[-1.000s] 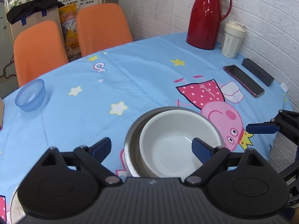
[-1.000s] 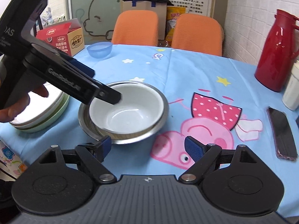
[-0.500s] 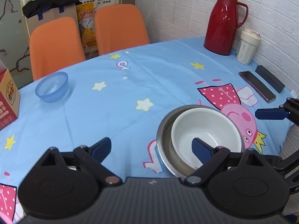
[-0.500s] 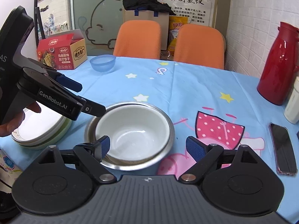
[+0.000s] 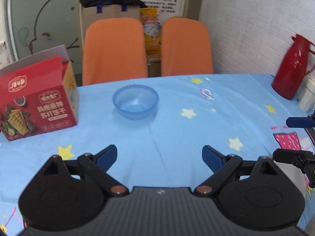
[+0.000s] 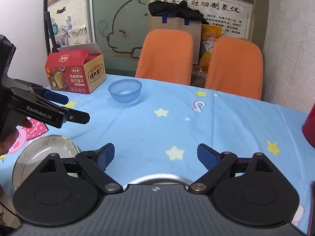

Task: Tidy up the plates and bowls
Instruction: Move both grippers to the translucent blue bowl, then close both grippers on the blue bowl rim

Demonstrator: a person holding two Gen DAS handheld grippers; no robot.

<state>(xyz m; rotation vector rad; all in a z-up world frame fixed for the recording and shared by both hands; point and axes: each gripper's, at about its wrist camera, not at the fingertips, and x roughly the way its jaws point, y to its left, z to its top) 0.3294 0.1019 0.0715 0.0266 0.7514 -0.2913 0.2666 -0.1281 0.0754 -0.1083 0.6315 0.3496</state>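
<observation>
A translucent blue plastic bowl (image 5: 135, 101) sat upright on the blue cartoon-print tablecloth (image 5: 177, 129), just right of the red cardboard cracker box (image 5: 37, 106). Nearer than the bowl, the left gripper (image 5: 159, 158) and right gripper (image 6: 155, 155) gaped wide, empty.

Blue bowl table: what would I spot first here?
Probably the blue bowl, alone on the cartoon tablecloth, with the red cracker box to its left. Behind stand two orange chairs. Both open tools, left and right, point toward the bowl.
</observation>
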